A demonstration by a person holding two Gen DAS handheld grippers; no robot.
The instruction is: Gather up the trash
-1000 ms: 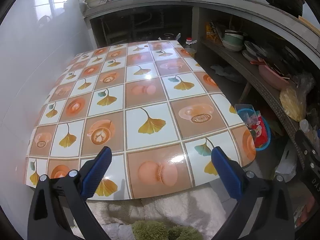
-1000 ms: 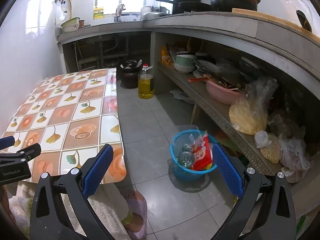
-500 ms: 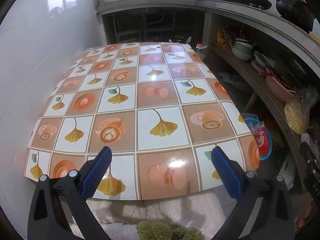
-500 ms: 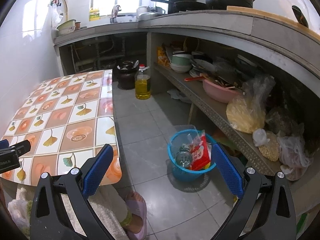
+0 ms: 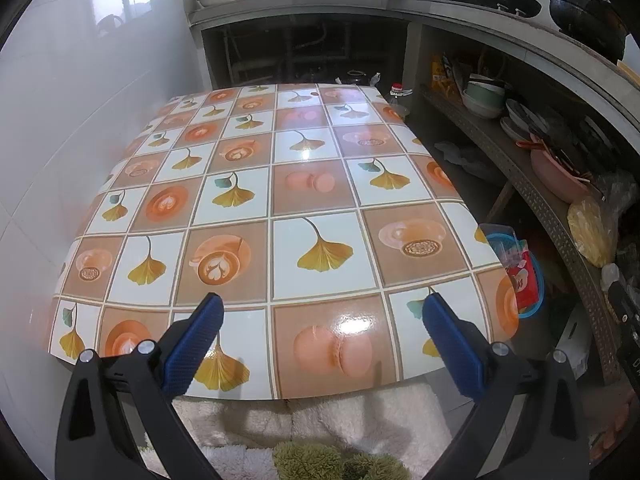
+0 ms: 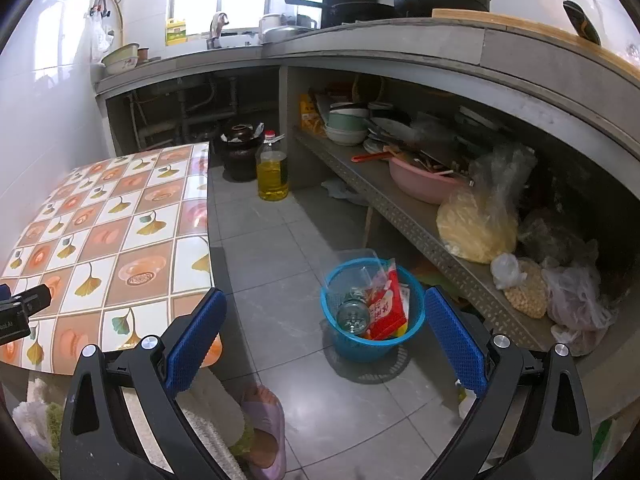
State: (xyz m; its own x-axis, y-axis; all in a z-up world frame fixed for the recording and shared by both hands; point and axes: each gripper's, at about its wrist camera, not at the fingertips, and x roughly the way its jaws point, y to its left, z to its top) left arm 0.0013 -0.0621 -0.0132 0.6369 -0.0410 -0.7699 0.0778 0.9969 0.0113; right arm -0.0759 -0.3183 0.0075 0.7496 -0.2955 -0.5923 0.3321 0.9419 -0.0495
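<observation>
While both grippers hang spread wide and empty, task looks near done. Left gripper (image 5: 320, 336) over glossy tiled-pattern surface (image 5: 320, 200), no trash visible on it. Right gripper (image 6: 324, 328) above blue plastic basket (image 6: 416, 320) on floor, lower centre; clear bottle (image 6: 352, 314), red wrapper (image 6: 386, 304) inside. Remaining: likely nothing.

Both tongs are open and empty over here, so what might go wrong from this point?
1. The blue basket looks nearly full: a red packet and a clear bottle stick up, so more trash might spill out.
2. It stands close to the low shelf; the right tongs may clip it.
3. A slippered foot lies beneath those tongs.
</observation>
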